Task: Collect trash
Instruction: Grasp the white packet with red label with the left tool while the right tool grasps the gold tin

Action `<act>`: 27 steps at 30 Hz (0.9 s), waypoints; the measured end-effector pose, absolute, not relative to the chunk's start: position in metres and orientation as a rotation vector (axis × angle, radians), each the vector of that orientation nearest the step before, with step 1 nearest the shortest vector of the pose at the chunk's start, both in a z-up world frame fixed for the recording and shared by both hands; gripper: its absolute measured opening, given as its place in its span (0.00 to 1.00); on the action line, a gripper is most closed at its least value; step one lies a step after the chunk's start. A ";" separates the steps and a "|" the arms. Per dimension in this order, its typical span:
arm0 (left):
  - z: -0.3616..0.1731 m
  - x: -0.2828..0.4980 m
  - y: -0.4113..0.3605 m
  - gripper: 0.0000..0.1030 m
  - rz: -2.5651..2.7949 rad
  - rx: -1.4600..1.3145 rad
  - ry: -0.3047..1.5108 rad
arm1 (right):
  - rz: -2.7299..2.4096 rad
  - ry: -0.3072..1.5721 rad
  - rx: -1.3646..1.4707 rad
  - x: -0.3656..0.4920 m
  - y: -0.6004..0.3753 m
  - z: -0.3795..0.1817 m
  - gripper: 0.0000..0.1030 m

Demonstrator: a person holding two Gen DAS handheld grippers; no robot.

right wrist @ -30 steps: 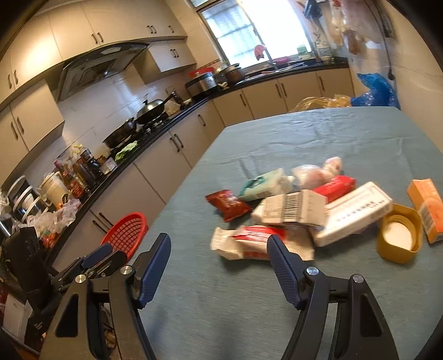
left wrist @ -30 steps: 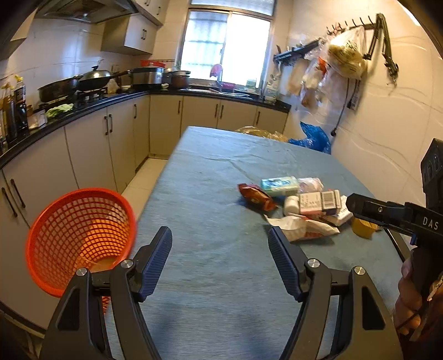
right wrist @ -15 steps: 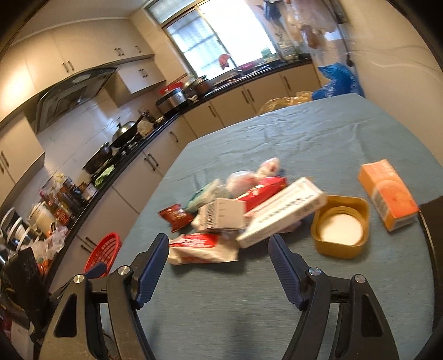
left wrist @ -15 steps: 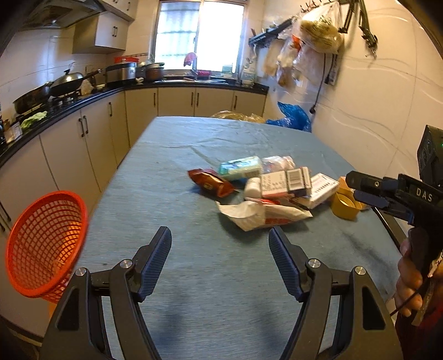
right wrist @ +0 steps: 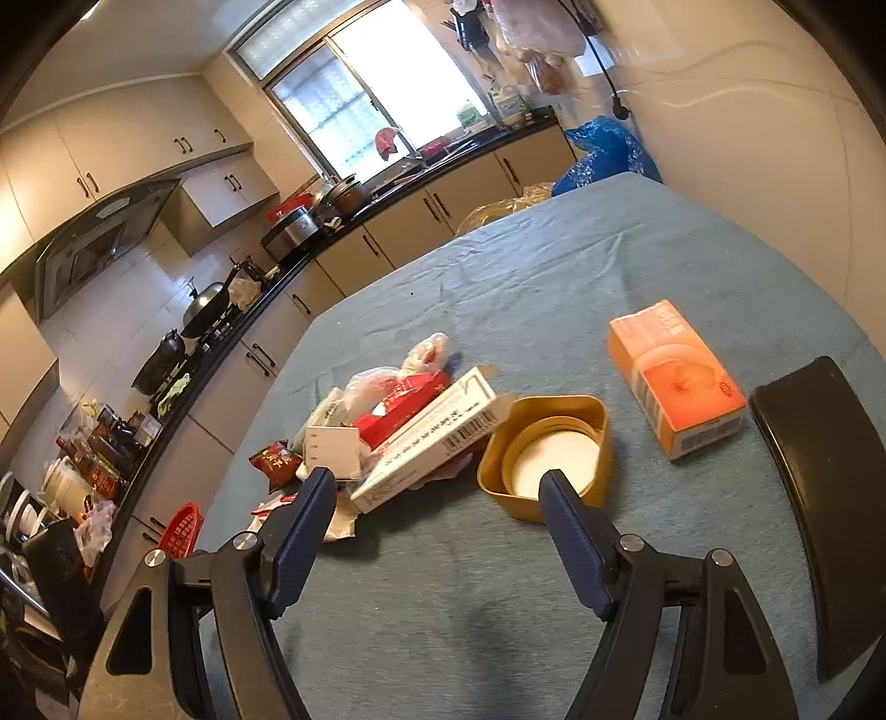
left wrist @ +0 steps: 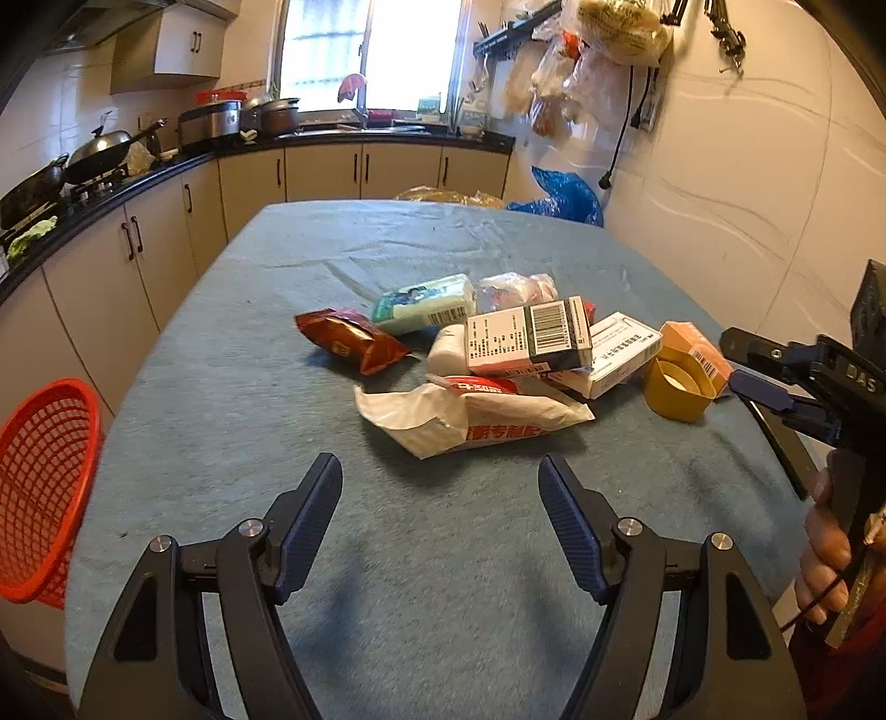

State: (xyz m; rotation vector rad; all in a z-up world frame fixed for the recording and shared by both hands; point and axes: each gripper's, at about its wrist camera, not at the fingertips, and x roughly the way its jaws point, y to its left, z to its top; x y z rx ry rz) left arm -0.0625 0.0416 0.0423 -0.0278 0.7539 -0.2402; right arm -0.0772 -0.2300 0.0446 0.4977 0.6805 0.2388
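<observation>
A heap of trash lies mid-tabletop: a red-brown crinkled snack packet (left wrist: 349, 340), a barcoded white cardboard box (left wrist: 529, 335) and a flattened white paper bag with red print (left wrist: 470, 418), overlapping. Toward the right edge stand an open yellow plastic tub (right wrist: 545, 457) and, just beside it, an orange carton (right wrist: 673, 376) lying flat. A red plastic mesh basket (left wrist: 41, 487) sits tilted off the left edge.

This is a home kitchen — lived-in and rather crowded. Cream cabinets (left wrist: 326, 171) with dark handles run under a black counter (left wrist: 138, 177) along two walls, and more cupboards hang above beside a range hood (right wrist: 94, 243). A wok (left wrist: 105, 149) and pots (left wrist: 213, 119) sit on the stove side, bottles of sauce (right wrist: 99, 448) cluster farther along, and a tap and sink stand under the bright window (left wrist: 371, 52). Plastic bags of food (left wrist: 609, 33) hang from a wall rack, and a blue bag (left wrist: 565, 194) lies in the corner. In the middle stands a tabletop (left wrist: 266, 387) under a blue-grey cloth — household packaging heaped on it — with a red plastic basket (left wrist: 39, 487) at its edge.
</observation>
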 end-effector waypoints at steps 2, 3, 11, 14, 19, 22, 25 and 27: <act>0.041 -0.055 0.039 0.70 -0.244 -0.016 0.754 | 0.236 0.682 0.504 -0.078 -0.235 0.043 0.77; 0.040 -0.051 0.038 0.70 -0.244 -0.009 0.757 | 0.235 0.682 0.508 -0.078 -0.237 0.043 0.77; 0.044 -0.009 0.023 0.80 -0.346 0.045 0.768 | 0.223 0.679 0.535 -0.079 -0.246 0.041 0.78; 0.033 0.006 0.015 0.80 -0.388 0.088 0.829 | 0.222 0.678 0.536 -0.079 -0.247 0.041 0.78; 0.023 -0.002 0.006 0.80 -0.415 0.143 0.865 | 0.209 0.674 0.543 -0.078 -0.253 0.039 0.79; 0.024 -0.020 -0.003 0.80 -0.476 0.134 0.885 | 0.207 0.682 0.554 -0.076 -0.255 0.036 0.79; 0.030 -0.041 -0.010 0.80 -0.610 0.108 0.897 | 0.206 0.689 0.555 -0.075 -0.256 0.034 0.79; 0.037 -0.050 -0.010 0.80 -0.672 0.081 0.893 | 0.207 0.686 0.553 -0.075 -0.256 0.035 0.79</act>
